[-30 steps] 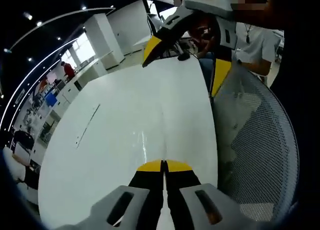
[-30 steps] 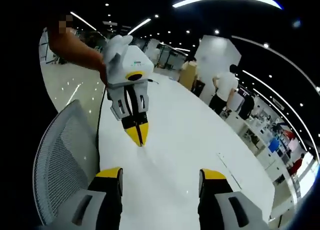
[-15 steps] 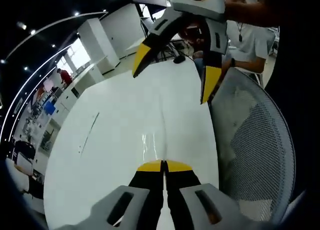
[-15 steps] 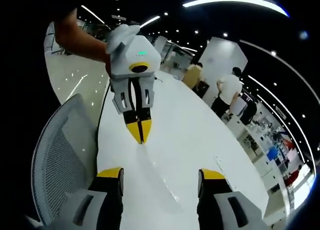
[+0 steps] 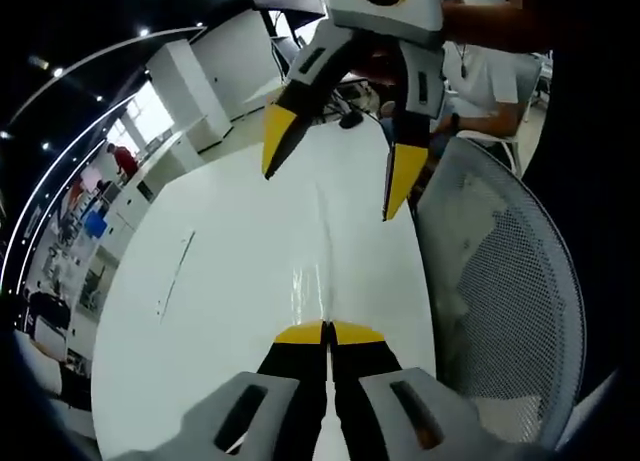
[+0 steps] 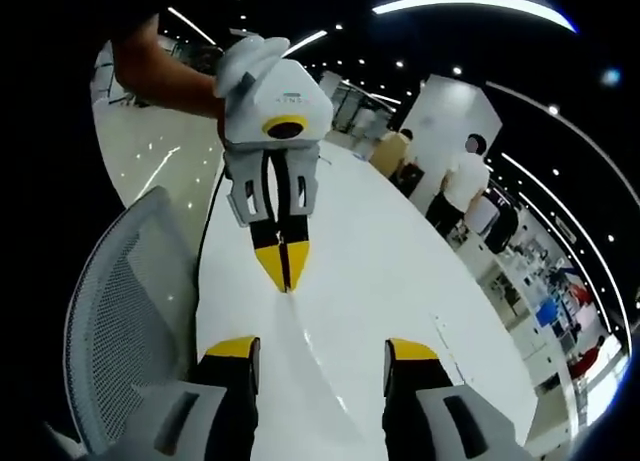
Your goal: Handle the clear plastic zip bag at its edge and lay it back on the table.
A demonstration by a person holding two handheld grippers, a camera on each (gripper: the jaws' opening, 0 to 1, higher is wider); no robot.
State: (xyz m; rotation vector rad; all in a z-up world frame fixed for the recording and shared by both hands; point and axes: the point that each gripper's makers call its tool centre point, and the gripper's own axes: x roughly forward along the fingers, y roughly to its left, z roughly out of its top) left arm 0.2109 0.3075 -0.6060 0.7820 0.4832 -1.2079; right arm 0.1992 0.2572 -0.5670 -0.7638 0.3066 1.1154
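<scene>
Both views look down the long white table [image 5: 230, 281], and stretched between the two tools is the clear plastic zip bag [image 5: 322, 271], hard to make out, showing mainly as a thin bright crease and some glare running along the tabletop. In the left gripper view, the left gripper [image 5: 327, 331] has its yellow-tipped jaws pressed tight together, and the bag's near edge appears pinched right there between them. Across in the right gripper view the same left gripper [image 6: 283, 271] comes in from above, a bare forearm [image 6: 165, 76] behind it, its tips closed to a point at the far end of the bag [image 6: 320, 361], whose faint ridge runs down toward the camera.

The right gripper [image 6: 322, 349] stands wide, jaws well apart either side of that ridge, holding nothing. From the left gripper view it hangs over the far part of the table, the right gripper [image 5: 335, 166] spread open above the crease.

A grey mesh office chair [image 5: 500, 301] sits just beside the table's edge. A seated person in a white shirt [image 5: 490, 76] is beyond it, and more people stand in the background [image 6: 455, 191].
</scene>
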